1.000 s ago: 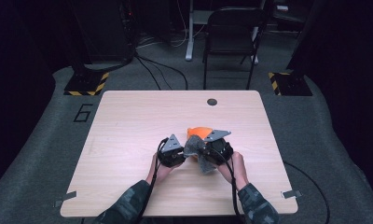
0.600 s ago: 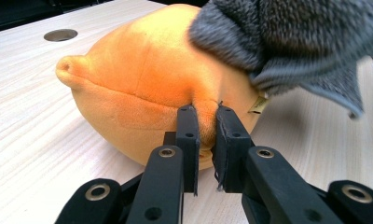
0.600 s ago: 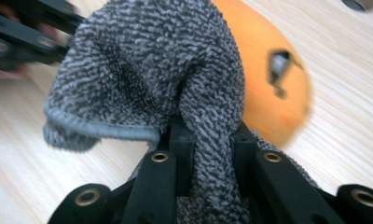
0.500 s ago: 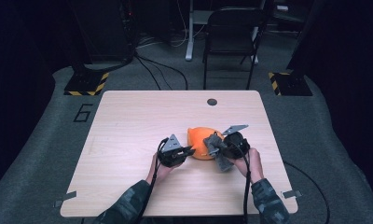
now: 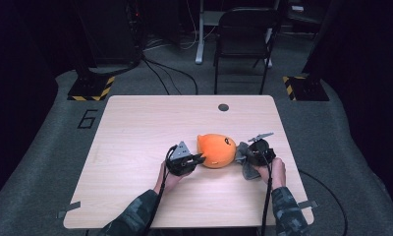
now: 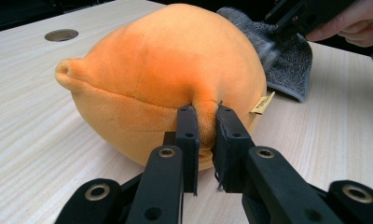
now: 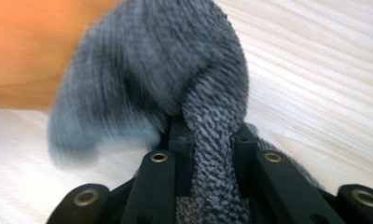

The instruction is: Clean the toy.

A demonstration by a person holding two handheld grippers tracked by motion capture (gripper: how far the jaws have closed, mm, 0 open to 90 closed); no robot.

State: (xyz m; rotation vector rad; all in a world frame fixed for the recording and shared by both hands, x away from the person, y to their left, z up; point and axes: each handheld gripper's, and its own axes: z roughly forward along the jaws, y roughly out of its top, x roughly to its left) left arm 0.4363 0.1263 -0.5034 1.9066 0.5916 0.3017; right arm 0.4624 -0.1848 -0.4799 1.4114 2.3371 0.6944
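Pointing away-left, orange plush (image 6: pixel 166 88) tip, left gripper (image 6: pixel 204 140) pinching its fold

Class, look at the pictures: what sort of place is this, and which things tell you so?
Probably a lab or studio: one bare table on grey floor, hazard-striped stand bases, trailing cables and a chair.

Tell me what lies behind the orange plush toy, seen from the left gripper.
Behind the orange plush toy, a grey cloth lies on the table, held by the right gripper. The toy covers the cloth's near part, so touching cannot be judged.
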